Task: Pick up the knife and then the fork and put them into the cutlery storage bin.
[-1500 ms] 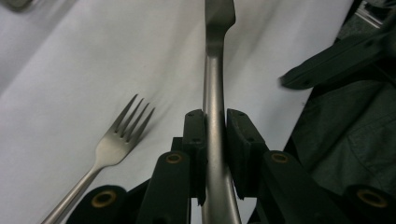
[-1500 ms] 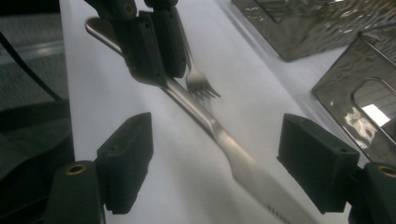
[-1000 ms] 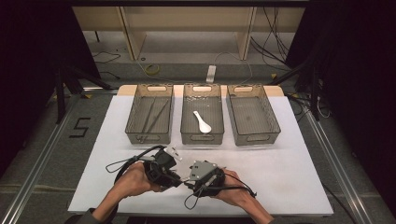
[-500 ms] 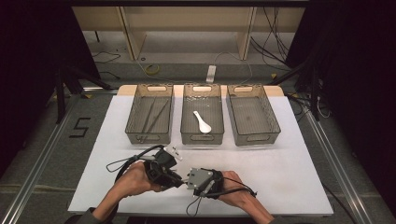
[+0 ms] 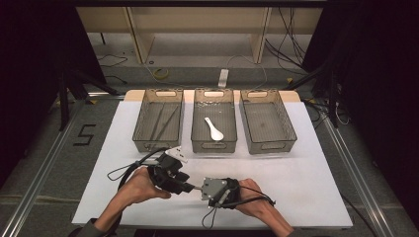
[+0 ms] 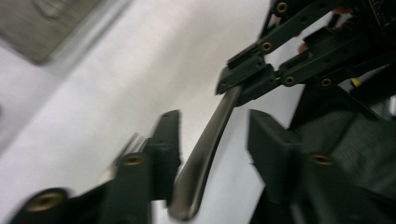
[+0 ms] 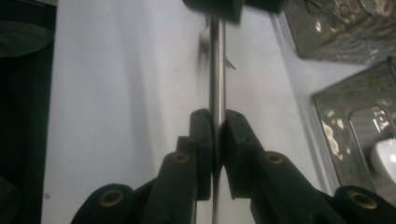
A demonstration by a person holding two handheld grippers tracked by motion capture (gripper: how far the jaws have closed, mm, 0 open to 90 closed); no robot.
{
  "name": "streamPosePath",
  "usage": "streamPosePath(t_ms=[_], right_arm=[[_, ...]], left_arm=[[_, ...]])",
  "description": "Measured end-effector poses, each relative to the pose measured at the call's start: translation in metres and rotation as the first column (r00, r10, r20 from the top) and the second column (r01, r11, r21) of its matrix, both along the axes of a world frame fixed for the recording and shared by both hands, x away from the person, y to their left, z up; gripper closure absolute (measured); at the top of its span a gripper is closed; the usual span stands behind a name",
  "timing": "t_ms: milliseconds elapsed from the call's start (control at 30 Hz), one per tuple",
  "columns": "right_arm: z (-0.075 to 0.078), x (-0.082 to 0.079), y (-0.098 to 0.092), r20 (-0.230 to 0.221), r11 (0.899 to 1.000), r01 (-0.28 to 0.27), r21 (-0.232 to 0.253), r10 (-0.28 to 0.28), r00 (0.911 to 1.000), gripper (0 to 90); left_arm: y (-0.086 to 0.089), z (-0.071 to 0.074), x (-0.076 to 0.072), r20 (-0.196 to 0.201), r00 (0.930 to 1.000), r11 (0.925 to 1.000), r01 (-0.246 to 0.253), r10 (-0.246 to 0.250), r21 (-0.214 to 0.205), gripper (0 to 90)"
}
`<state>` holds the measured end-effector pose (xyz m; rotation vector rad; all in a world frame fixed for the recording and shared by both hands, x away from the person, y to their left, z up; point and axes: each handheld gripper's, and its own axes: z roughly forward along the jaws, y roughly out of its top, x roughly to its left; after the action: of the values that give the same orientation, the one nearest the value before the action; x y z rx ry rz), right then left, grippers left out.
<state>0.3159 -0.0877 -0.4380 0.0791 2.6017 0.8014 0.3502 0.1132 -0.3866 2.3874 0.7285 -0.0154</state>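
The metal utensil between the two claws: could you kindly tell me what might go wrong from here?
1. The right claw is shut on the metal utensil, while the left claw has its jaws apart around it. If the right one lets go first, the utensil would likely drop onto the table.
2. The handle looks smooth and narrow, so an off-centre grip might let it twist or slip.
3. The claws sit close together and could knock each other.

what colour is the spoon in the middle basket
White; the spoon shows best in the high view, lying in the middle basket.
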Motion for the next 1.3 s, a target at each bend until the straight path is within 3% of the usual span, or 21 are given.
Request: streamPosePath(t_ms=[133,300,500,633,867,1000,1067,1100,1167,1233,1300], right_arm=[[0.007,0.007,-0.011,-0.006,0.999,0.047,0.012,-0.047,0.9989,83.5],[0.014,0.018,-0.025,-0.018,0.992,0.124,0.015,-0.124,0.9921,83.5],[0.023,0.036,-0.047,-0.057,0.970,0.241,0.042,-0.238,0.9695,83.5],[0.030,0.049,-0.063,-0.100,0.948,0.310,0.077,-0.302,0.9480,83.5],[0.044,0.083,-0.087,-0.161,0.894,0.435,0.107,-0.416,0.8951,83.5],[0.053,0.098,-0.100,-0.189,0.872,0.472,0.130,-0.446,0.8748,83.5],[0.057,0.106,-0.105,-0.204,0.853,0.506,0.127,-0.476,0.8553,83.5],[0.060,0.110,-0.109,-0.206,0.849,0.515,0.119,-0.486,0.8492,83.5],[0.066,0.121,-0.116,-0.234,0.833,0.542,0.111,-0.508,0.8287,83.5],[0.070,0.130,-0.122,-0.246,0.824,0.558,0.100,-0.523,0.8159,83.5],[0.076,0.139,-0.127,-0.268,0.809,0.582,0.089,-0.543,0.7958,83.5]], left_arm=[[0.009,0.005,0.003,0.050,0.9974,0.9984,-0.050,0.052,-0.025,36.5],[0.016,0.008,0.004,0.119,0.9888,0.9949,-0.084,0.090,-0.055,30.5],[0.024,0.006,0.004,0.160,0.9794,0.9899,-0.109,0.122,-0.091,25.0],[0.034,-0.002,0.006,0.179,0.9716,0.9854,-0.139,0.155,-0.098,23.1],[0.053,-0.021,0.013,0.181,0.9565,0.9715,-0.212,0.229,-0.105,21.7],[0.060,-0.026,0.014,0.181,0.9511,0.9668,-0.236,0.250,-0.099,21.7],[0.063,-0.028,0.013,0.186,0.9482,0.9651,-0.243,0.257,-0.098,21.6],[0.064,-0.029,0.012,0.189,0.9462,0.9636,-0.248,0.263,-0.100,21.6],[0.068,-0.030,0.011,0.185,0.9461,0.9630,-0.251,0.266,-0.098,21.5],[0.070,-0.032,0.010,0.182,0.9441,0.9601,-0.259,0.275,-0.105,21.4],[0.073,-0.033,0.010,0.183,0.9426,0.9589,-0.264,0.280,-0.103,21.1]])
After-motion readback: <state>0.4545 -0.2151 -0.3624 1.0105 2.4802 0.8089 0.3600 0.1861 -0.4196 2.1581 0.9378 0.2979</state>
